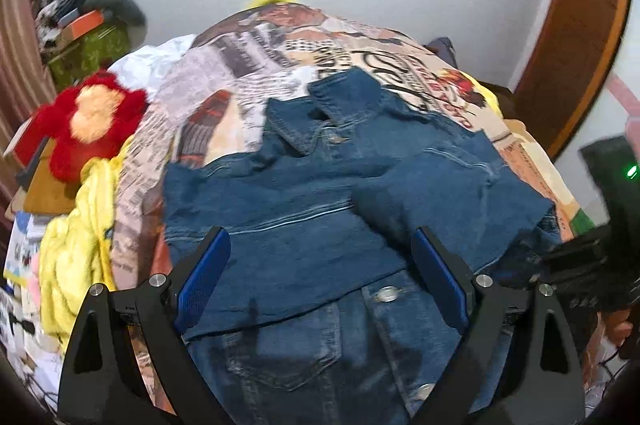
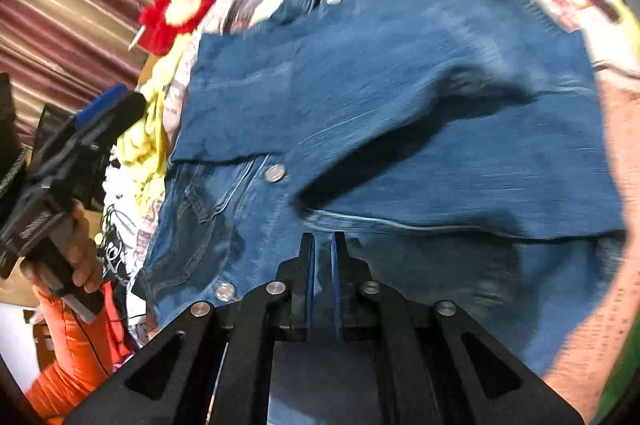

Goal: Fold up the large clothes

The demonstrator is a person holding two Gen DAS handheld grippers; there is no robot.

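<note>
The denim jacket [image 1: 320,185] lies front-up on a bed covered by a printed bedspread [image 1: 248,65], collar toward the far wall. Both sleeves are folded across the chest, the right-side sleeve overlapping the left-side one.

The left gripper [image 1: 322,277] hovers over the lower front of the jacket with its fingers spread wide; nothing sits between the blue pads [image 1: 204,273].

The right gripper [image 2: 322,265] is positioned above the jacket's lower portion. Its fingers are nearly closed, with a narrow gap between the pads. Whether fabric is pinched between them cannot be determined; the view is motion-blurred.

A red plush toy [image 1: 90,121] and a yellow cloth [image 1: 76,253] lie at the bed's left side, apart from the jacket.
</note>
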